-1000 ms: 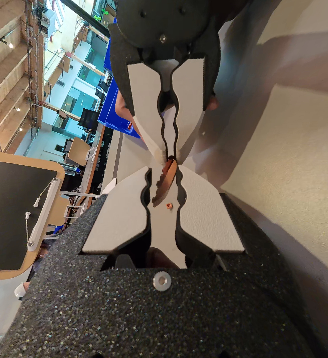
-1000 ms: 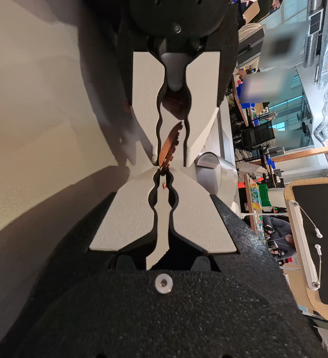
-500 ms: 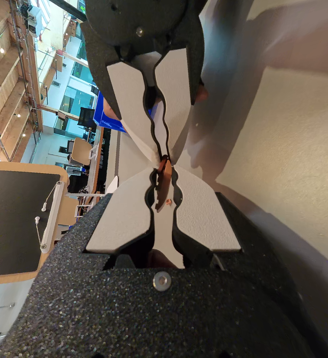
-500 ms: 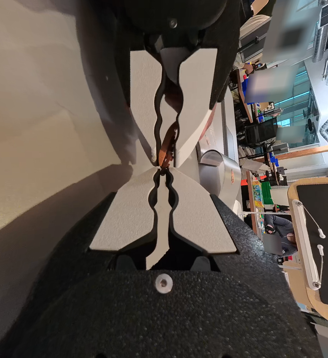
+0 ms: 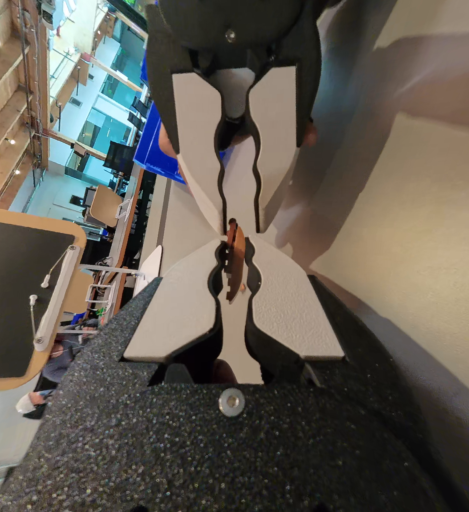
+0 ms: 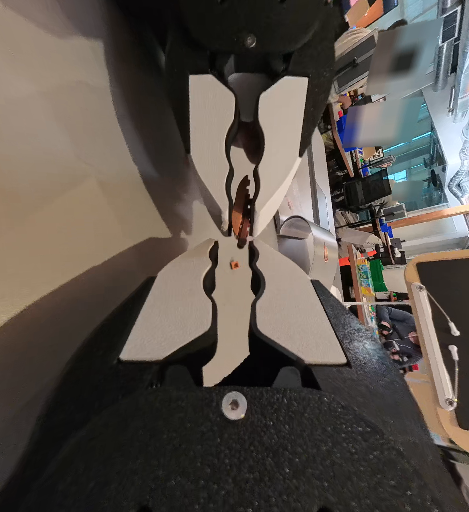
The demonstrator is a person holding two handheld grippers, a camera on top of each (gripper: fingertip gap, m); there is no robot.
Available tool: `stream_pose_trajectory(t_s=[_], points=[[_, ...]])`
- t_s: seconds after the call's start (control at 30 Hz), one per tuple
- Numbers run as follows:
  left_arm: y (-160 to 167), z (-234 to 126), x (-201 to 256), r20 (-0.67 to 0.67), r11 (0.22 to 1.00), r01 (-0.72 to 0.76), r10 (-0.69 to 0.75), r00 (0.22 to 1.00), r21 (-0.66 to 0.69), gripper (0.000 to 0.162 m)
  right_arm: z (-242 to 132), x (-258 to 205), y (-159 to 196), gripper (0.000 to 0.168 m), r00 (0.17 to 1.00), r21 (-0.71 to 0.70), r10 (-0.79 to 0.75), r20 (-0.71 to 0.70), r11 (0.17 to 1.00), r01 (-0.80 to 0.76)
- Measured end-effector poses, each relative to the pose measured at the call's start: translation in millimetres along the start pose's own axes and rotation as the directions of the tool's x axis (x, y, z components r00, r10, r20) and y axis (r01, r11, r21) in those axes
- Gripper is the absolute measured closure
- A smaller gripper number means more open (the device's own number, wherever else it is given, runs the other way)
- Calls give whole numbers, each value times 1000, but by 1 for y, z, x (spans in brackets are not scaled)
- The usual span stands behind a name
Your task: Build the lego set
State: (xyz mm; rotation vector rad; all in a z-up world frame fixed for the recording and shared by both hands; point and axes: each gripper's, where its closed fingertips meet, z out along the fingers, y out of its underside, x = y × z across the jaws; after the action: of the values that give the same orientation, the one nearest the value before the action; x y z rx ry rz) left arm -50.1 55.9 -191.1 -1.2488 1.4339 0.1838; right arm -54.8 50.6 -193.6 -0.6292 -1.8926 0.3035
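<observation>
- The left gripper (image 5: pixel 234 246) points straight ahead from the 6 o'clock edge of its own view, turned on its side so the room beyond runs sideways. Its fingers (image 5: pixel 283 299) pinch a thin brown studded plate (image 5: pixel 235 263) held on edge.
- The plate sits in the gap just behind the fingertips, studs facing 9 o'clock, with its far end poking out past the tips.
- The right gripper (image 5: pixel 240 230) comes down from 12 o'clock in that view, nose to nose with the left one. Its tips are spread apart, and the plate's end lies between them, close to the 9 o'clock tip; whether it touches is unclear.
- In the right wrist view the right gripper's own fingers (image 6: pixel 178 299) are likewise spread with nothing between them.
- A tiny orange brick (image 6: pixel 235 265) lies on the white tabletop (image 6: pixel 229 327), seen through that gap near the tips.
- There the left gripper hangs from 12 o'clock, clamping the plate, whose lower end dips just in front of the right tips.
- A silver metal bin (image 6: pixel 308 243) stands at 3 o'clock of the meeting tips.
</observation>
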Motion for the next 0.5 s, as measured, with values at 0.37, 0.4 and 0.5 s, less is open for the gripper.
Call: stream_pose_trajectory(t_s=[0.37, 0.4, 0.5], points=[[-6, -2, 0, -17, 998, 49, -48, 999, 43, 149, -5, 4, -10, 156, 995, 88, 101, 24, 991, -103], [-6, -2, 0, -21, 998, 48, -47, 999, 43, 148, -5, 4, -10, 157, 994, 90, 104, 28, 990, -106], [-7, -1, 3, -33, 999, 37, -36, 999, 39, 149, -5, 2, -10, 160, 994, 91, 105, 41, 990, -108]])
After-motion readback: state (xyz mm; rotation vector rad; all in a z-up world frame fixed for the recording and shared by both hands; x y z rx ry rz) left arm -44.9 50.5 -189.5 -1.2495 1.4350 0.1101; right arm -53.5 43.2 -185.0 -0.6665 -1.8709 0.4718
